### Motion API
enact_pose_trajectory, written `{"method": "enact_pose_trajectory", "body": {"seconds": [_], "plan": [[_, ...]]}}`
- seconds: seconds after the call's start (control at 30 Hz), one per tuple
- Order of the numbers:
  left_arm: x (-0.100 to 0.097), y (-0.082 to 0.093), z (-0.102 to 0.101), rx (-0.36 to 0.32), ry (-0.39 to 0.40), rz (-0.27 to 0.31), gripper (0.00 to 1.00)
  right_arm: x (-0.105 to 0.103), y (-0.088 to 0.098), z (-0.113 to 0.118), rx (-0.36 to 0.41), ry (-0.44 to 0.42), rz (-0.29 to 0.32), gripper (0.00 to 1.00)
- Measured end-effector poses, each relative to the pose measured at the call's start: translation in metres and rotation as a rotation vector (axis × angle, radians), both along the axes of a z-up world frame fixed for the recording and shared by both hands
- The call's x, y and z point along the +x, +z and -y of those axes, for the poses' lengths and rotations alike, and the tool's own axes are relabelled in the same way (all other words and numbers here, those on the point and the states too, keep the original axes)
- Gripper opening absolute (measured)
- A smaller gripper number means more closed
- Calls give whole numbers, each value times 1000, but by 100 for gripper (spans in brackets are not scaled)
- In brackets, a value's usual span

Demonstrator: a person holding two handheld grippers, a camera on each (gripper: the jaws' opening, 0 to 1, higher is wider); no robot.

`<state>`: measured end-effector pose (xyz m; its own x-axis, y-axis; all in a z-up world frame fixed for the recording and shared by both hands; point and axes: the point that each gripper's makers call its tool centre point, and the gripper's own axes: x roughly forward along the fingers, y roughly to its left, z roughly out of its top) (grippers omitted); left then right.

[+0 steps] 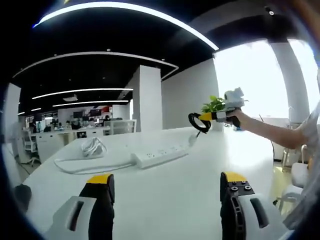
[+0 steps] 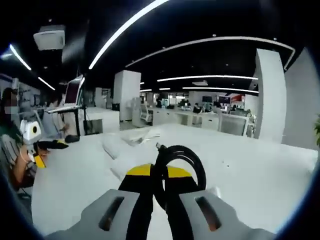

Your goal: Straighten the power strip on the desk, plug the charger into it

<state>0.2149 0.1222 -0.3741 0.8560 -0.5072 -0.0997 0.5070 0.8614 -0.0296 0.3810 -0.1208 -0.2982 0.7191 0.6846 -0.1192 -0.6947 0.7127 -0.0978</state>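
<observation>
A white power strip (image 1: 160, 156) lies slantwise on the white desk (image 1: 200, 180), its white cord ending in a loose coil (image 1: 92, 147) to the left. My left gripper (image 1: 167, 186) hangs open and wide over the near desk, nothing between its jaws. Beyond the strip, a person's hand holds my right gripper (image 1: 201, 118) above the desk's far side, shut on a coiled black charger cable (image 1: 198, 124). In the right gripper view that black coil (image 2: 182, 162) stands pinched between the yellow-tipped jaws of the right gripper (image 2: 159, 175). The left gripper (image 2: 56, 145) shows at the far left.
A potted plant (image 1: 215, 105) stands at the desk's far edge by a bright window. A white pillar (image 1: 150, 97) and rows of office desks with monitors lie behind. A laptop on a stand (image 2: 72, 92) is off to the left.
</observation>
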Motion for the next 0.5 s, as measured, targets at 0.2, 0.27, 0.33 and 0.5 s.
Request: {"method": "enact_pose_trajectory", "body": {"seconds": [0.2, 0.27, 0.33, 0.5], "plan": [[0, 2, 0, 1, 3, 5, 88, 3, 16, -11, 27, -5, 73, 5], [0, 2, 0, 4, 2, 4, 88, 1, 22, -15, 32, -6, 100, 5], [0, 1, 1, 8, 0, 4, 88, -2, 29, -20, 60, -2, 120, 5], [1, 2, 5, 15, -11, 4, 88, -10, 43, -35, 96, 19, 153, 5]]}}
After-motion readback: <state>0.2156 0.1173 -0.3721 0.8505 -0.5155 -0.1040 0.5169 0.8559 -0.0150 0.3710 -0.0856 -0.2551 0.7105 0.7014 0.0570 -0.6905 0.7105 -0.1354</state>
